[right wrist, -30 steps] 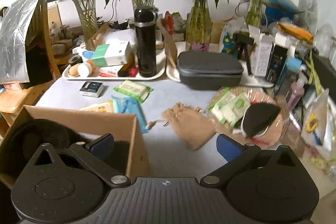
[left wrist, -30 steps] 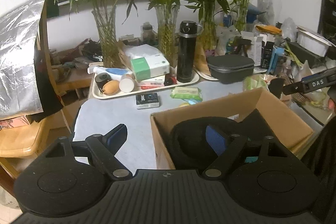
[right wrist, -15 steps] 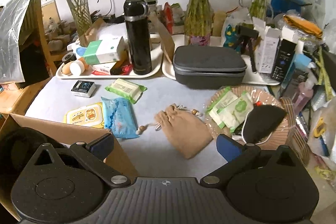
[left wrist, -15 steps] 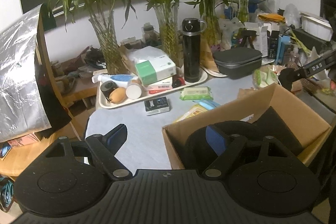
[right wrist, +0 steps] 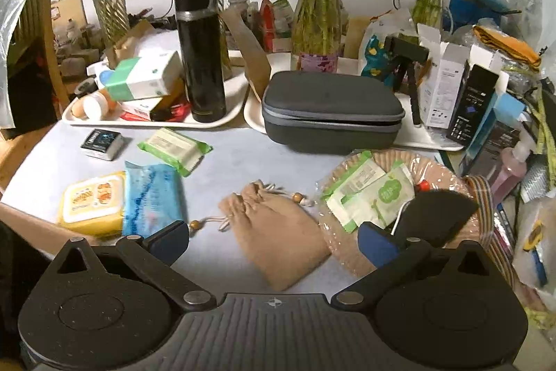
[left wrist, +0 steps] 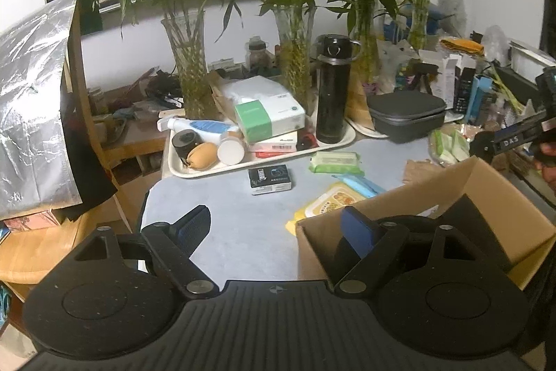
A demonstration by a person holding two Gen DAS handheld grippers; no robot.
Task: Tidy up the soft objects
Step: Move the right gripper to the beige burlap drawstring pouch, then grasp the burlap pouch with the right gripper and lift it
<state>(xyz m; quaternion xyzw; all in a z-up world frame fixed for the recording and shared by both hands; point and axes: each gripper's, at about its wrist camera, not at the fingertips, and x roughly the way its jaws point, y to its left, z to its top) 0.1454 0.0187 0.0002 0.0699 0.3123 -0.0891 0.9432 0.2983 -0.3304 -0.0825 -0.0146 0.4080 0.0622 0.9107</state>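
Here the right gripper [right wrist: 274, 240] is seen with its jaws spread wide and nothing between them, poised above a tan drawstring pouch [right wrist: 278, 232] that lies flat on the pale blue table [right wrist: 239, 162], its beaded cords trailing to the left. Just right of the pouch, a shallow woven basket [right wrist: 448, 176] holds two green wipe packets [right wrist: 368, 193] and a black soft piece [right wrist: 438, 214]. To the left of the pouch a blue tissue pack [right wrist: 153, 197] and a yellow wipes pack [right wrist: 92, 200] are laid side by side, touching, with a green tissue pack [right wrist: 175, 150] and a small black box [right wrist: 102, 143] behind them. Further back, a black flask [right wrist: 199, 54] stands upright on a white tray [right wrist: 222, 113], and a grey zip case [right wrist: 330, 113] sits on a second tray. In the left wrist view the left gripper [left wrist: 278, 226] is likewise held open and empty, its right finger over the near corner of a cardboard box [left wrist: 462, 179] in which dark soft items [left wrist: 462, 225] are already lodged; its left finger is over bare table. The right gripper's body is glimpsed beyond the box at the far right edge.
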